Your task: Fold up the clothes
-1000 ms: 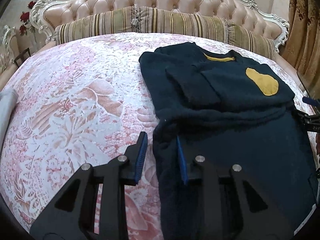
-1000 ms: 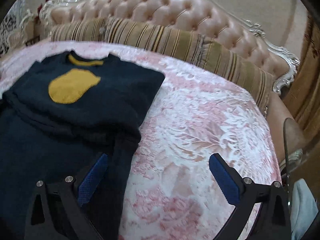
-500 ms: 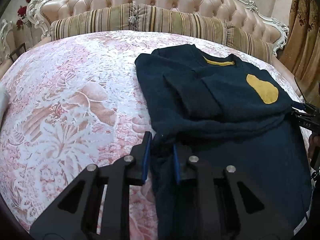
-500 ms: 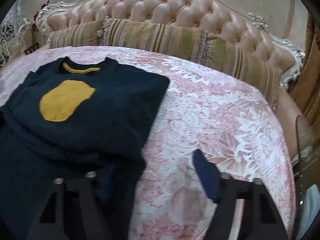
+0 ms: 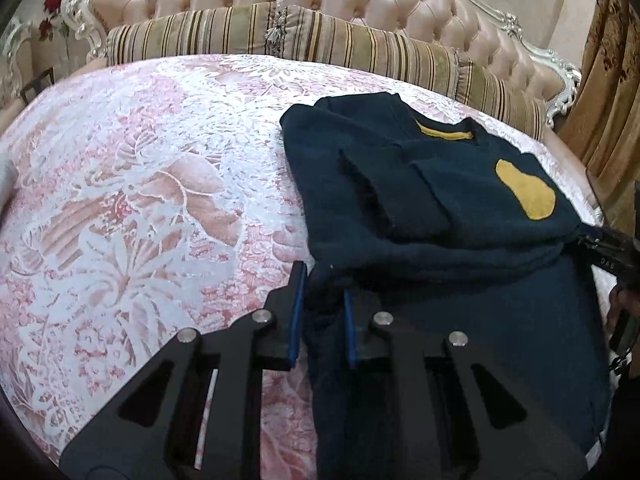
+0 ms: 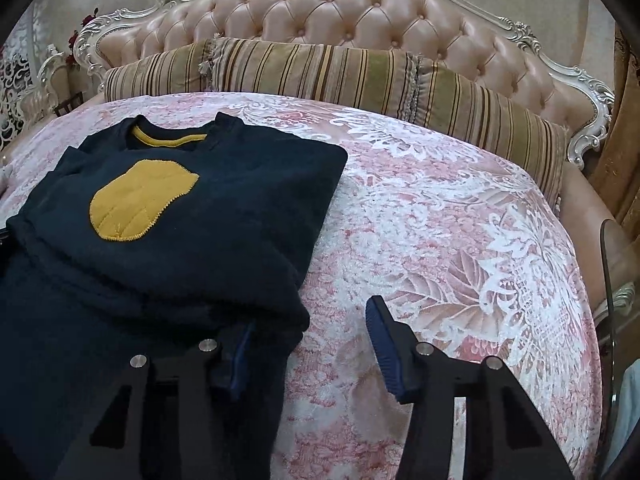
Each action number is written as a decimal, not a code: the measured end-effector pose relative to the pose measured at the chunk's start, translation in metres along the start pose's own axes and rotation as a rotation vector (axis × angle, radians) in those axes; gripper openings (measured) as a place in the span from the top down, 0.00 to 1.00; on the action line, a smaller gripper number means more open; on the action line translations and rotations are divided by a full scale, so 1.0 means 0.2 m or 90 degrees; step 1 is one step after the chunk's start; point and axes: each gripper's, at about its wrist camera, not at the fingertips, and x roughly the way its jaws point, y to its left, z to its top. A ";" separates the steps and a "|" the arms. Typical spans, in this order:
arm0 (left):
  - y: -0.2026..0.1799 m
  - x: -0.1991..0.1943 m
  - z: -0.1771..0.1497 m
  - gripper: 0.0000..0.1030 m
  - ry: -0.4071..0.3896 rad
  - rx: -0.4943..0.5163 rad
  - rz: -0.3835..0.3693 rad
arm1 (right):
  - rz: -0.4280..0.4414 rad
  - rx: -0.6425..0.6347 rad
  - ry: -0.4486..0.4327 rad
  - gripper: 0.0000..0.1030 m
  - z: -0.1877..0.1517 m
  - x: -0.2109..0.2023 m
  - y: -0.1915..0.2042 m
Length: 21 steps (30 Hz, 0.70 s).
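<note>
Both tongs have narrowed over the past second. The left tongs (image 5: 318,322), which a second ago stood apart on either side of the left edge of the navy sweater (image 5: 440,216), are now drawn close on that edge, with dark knit bunched between the two blue pads; they look clamped on it. The right tongs (image 6: 316,346) were spread wide and are closing now: the inner pad is tucked against the sweater's right edge, the outer pad stands over bare bedspread (image 6: 440,208), and a clear gap remains, so the cloth lies between them but is not pinched. Judged from this, the step in hand is taking hold of both sides at the fold line, ready to bring the lower half up; the left side seems secured, the right not quite. The sweater lies on the bed, collar toward the headboard (image 6: 352,12), with its sleeves already folded in (one sleeve lies across the chest in the left view). The left view alone shows that folded sleeve, and the other tool at the far right margin. The right view alone shows the yellow patch (image 6: 136,204) whole with its stitching, the open bedspread to the right, and the full run of striped bolster (image 6: 360,76).
</note>
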 end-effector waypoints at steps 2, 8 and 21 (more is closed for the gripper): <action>0.00 0.00 0.00 0.81 -0.001 -0.001 0.000 | -0.002 0.000 -0.001 0.50 0.00 0.00 0.00; 0.00 -0.04 -0.02 0.70 0.009 0.021 0.006 | -0.012 0.000 0.007 0.32 -0.03 -0.05 -0.02; 0.15 0.06 0.47 0.68 -0.035 0.018 -0.031 | 0.040 0.044 -0.027 0.21 0.41 0.01 -0.17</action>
